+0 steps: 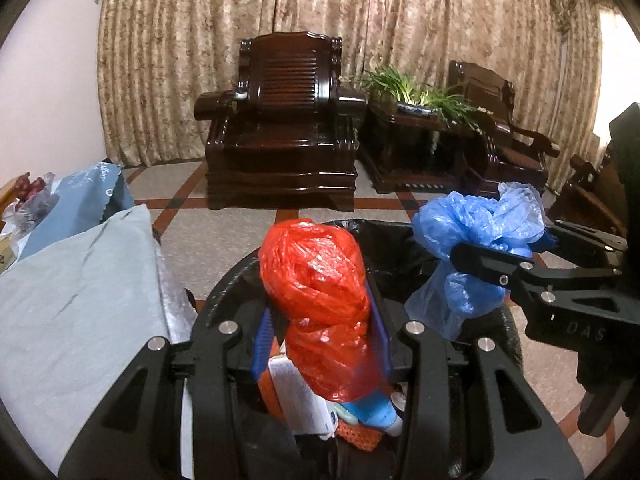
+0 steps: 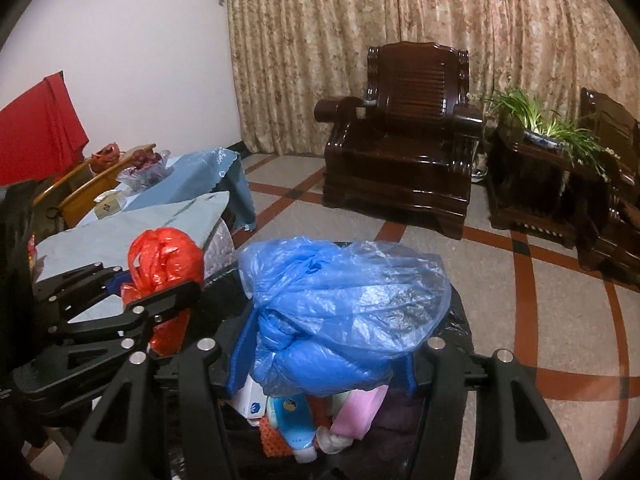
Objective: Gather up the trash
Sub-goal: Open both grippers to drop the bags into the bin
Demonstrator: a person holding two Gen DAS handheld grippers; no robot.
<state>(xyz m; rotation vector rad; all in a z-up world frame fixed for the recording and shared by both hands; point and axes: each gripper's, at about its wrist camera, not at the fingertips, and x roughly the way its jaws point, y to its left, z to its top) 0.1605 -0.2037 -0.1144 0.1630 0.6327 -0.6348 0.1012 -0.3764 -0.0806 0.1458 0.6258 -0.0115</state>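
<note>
Left tool [image 1: 320,304] grips a red bag [image 1: 316,280]; right tool [image 2: 320,344] grips a blue bag [image 2: 344,300]. Both tilt down over the black-lined bin [image 1: 392,248], already holding trash. Only the right view shows red cloth [image 2: 44,128] beyond the desk [image 2: 120,236]. Armchair [image 1: 280,120] stands behind.

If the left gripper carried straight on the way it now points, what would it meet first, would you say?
Probably the trash bin beneath: the left gripper, shut on the red plastic bag, angles down over its open mouth.
</note>
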